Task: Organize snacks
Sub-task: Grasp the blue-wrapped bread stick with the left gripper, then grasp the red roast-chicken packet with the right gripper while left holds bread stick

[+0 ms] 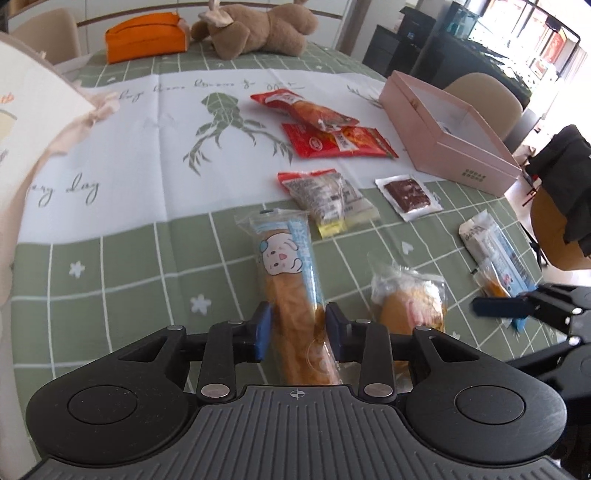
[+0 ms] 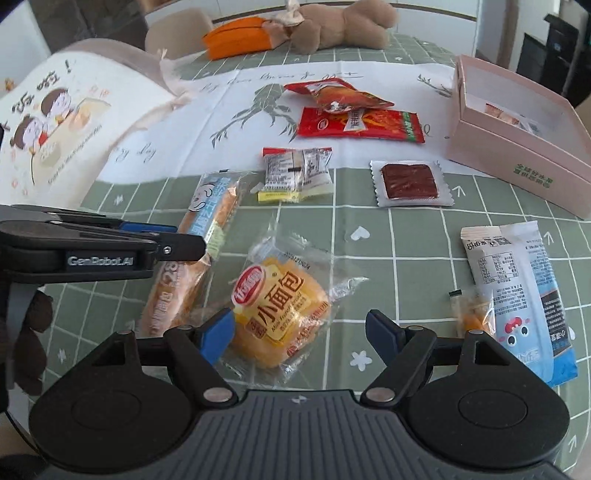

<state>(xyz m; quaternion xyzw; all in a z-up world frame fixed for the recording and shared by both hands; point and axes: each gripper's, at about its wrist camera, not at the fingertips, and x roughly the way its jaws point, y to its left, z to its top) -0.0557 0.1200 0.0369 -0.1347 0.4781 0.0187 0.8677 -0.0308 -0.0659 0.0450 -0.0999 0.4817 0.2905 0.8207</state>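
Observation:
My left gripper [image 1: 298, 329] is closed around a long bread stick in a clear wrapper with a cartoon face [image 1: 291, 280]; both blue pads touch its sides, and it lies on the table. It also shows in the right wrist view [image 2: 199, 251] with the left gripper [image 2: 173, 236] over it. My right gripper [image 2: 301, 332] is open and straddles a small yellow French-bread packet [image 2: 280, 314], which also shows in the left wrist view [image 1: 410, 302]. The open pink box [image 2: 517, 140] stands at the far right with a few snacks inside.
Two red snack packets [image 2: 354, 114], a white-labelled packet [image 2: 295, 173], a dark jelly square in a clear packet [image 2: 410, 182] and a blue-white packet [image 2: 524, 295] lie on the green checked tablecloth [image 2: 406, 240]. A plush bear [image 1: 255, 29], an orange pouch [image 1: 144, 37] and a printed bag [image 2: 55, 129] are around.

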